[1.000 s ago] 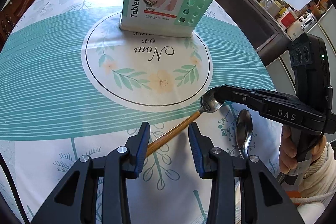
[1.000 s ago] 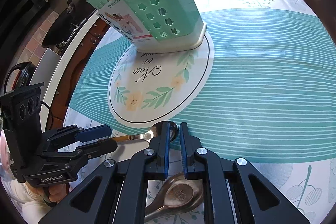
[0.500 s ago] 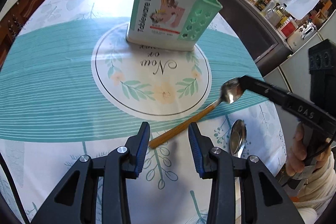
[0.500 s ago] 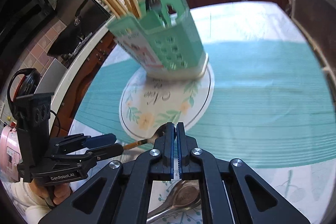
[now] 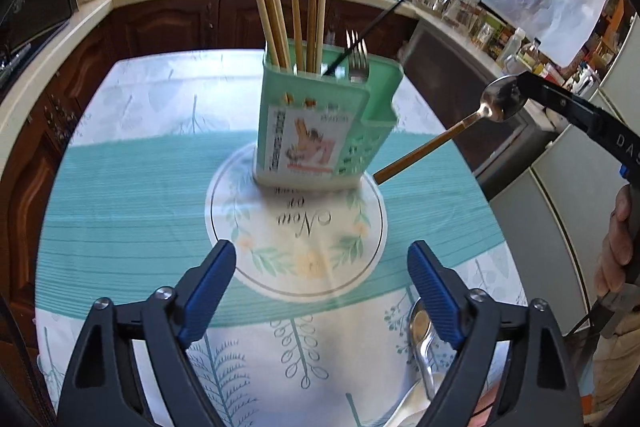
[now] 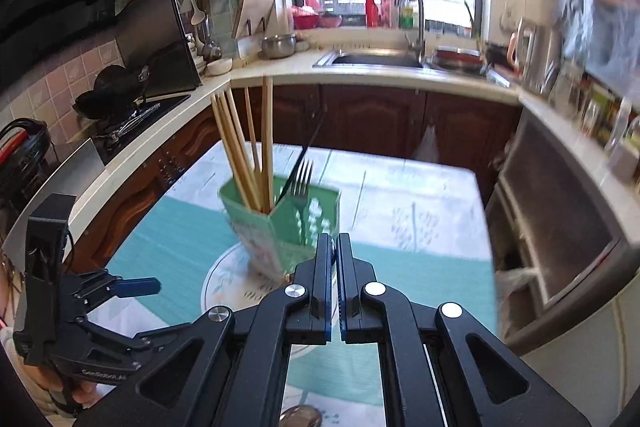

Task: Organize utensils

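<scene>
Carrying step: the right gripper (image 6: 334,247) is clenched on the wooden-handled spoon (image 5: 460,135) by its bowl, held aloft right of the green utensil holder (image 5: 320,131); left gripper (image 5: 322,291) hangs released. Next: tip the handle down into a free compartment

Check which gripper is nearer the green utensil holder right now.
Probably right. The right gripper, shut on the wooden-handled spoon, hangs beside the green utensil holder near rim height. The left gripper sits open, low, back over the tablecloth.

I count 6 chopsticks (image 5: 294,7) + 1 fork (image 5: 357,57) in the holder (image 5: 320,131), 1 wood-handled spoon (image 5: 460,135) right of it, 1 metal spoon (image 5: 420,331) nearer me.
</scene>
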Motion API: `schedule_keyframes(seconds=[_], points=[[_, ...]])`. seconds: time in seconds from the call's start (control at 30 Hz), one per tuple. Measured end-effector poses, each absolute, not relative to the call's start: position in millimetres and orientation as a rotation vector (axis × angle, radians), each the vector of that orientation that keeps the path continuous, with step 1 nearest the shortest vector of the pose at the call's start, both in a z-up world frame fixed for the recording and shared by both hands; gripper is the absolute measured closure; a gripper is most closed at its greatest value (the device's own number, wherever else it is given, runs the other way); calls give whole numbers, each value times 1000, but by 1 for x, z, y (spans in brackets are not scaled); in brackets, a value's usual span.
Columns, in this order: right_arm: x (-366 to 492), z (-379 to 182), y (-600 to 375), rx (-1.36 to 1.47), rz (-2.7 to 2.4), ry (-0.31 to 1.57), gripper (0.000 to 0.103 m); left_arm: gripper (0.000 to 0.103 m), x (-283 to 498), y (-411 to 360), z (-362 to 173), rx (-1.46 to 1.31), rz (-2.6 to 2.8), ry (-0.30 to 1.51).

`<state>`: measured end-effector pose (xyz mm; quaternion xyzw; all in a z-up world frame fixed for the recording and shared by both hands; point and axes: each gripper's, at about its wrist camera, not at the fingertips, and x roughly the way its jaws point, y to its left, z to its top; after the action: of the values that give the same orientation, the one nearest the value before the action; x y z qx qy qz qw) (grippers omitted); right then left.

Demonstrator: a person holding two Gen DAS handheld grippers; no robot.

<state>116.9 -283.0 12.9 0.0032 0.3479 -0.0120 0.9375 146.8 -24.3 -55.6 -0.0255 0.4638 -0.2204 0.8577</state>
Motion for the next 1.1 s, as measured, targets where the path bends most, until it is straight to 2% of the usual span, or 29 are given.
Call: schedule_keyframes(seconds=[0.1, 0.33, 0.7, 0.77, 0.9, 1.1], points=[[125, 43, -277, -61, -56, 672, 101, 2, 153, -20, -41, -58, -448, 942], [164, 81, -267, -190, -142, 656, 101, 1, 175, -18, -28, -100, -402, 937], [255, 14, -224, -303, -33, 852, 101, 1, 185, -5, -32, -165, -302, 917], [262, 9, -216, -256, 19, 855, 99, 1, 184, -1, -31, -184, -300, 914], [265, 5, -200, -214, 61, 828, 88, 1, 180, 6, -29, -204, -282, 900], [244, 8, -190, -156, 68, 809, 88, 1, 172, 11, -29, -194, -271, 898]])
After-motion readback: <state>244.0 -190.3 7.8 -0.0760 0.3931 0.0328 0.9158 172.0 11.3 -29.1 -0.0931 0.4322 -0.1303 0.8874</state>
